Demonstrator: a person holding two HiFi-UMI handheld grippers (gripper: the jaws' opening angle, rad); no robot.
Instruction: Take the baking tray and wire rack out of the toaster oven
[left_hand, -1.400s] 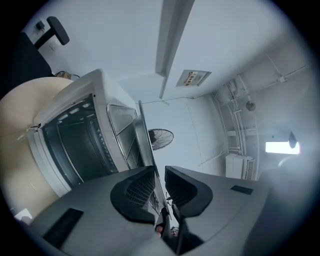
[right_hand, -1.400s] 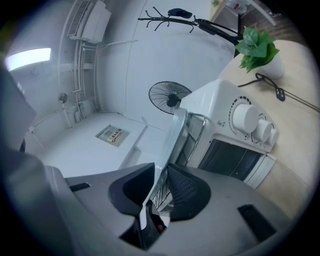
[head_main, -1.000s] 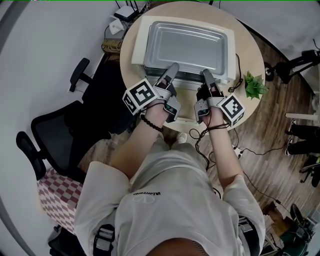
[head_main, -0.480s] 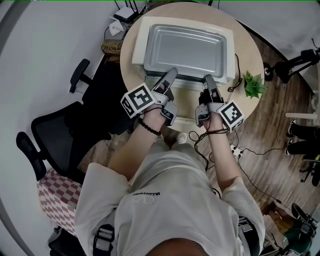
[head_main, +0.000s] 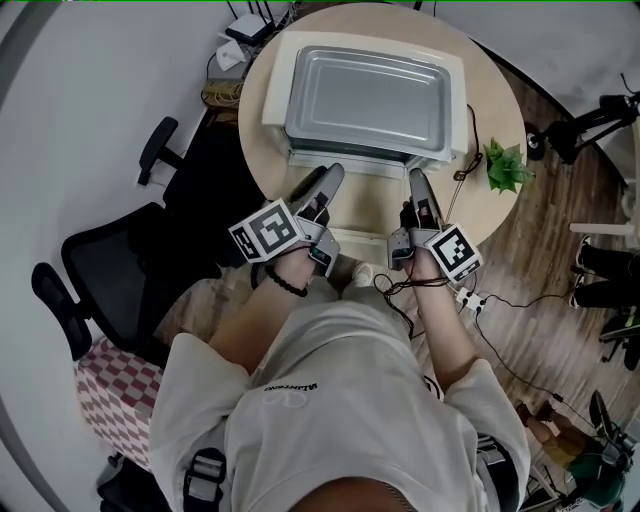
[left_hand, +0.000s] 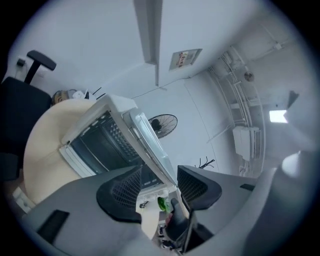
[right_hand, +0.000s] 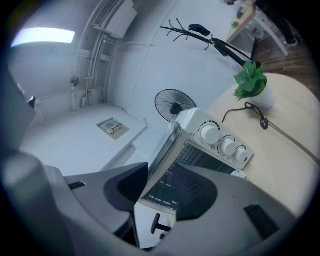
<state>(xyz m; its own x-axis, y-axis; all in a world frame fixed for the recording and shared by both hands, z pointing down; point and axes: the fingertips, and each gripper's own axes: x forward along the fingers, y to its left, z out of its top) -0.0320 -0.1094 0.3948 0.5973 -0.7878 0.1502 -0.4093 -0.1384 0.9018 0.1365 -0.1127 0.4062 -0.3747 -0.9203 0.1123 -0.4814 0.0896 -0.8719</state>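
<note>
A white toaster oven (head_main: 277, 85) stands on the round table with its glass door (head_main: 345, 240) folded down flat toward me. On the oven's roof lies a grey baking tray (head_main: 370, 90). Through the oven's dark mouth (left_hand: 97, 147) I see a grid of wires. My left gripper (head_main: 330, 172) (left_hand: 160, 172) hangs open just in front of the mouth's left half, and nothing is between its jaws. My right gripper (head_main: 415, 178) (right_hand: 160, 175) hangs in front of the right half, near the control knobs (right_hand: 227, 145). Its jaws have just been opening, and nothing is between them either.
The table (head_main: 500, 100) also holds a small potted plant (head_main: 508, 168) (right_hand: 252, 82) at the right, with a black cable (right_hand: 260, 120) running past it. A black office chair (head_main: 110, 270) stands at the left. A power strip (head_main: 470, 300) and cords lie on the floor.
Both grippers have drawn back from the oven's front top edge toward my body and rolled a little. The tray and the oven have stayed put.
</note>
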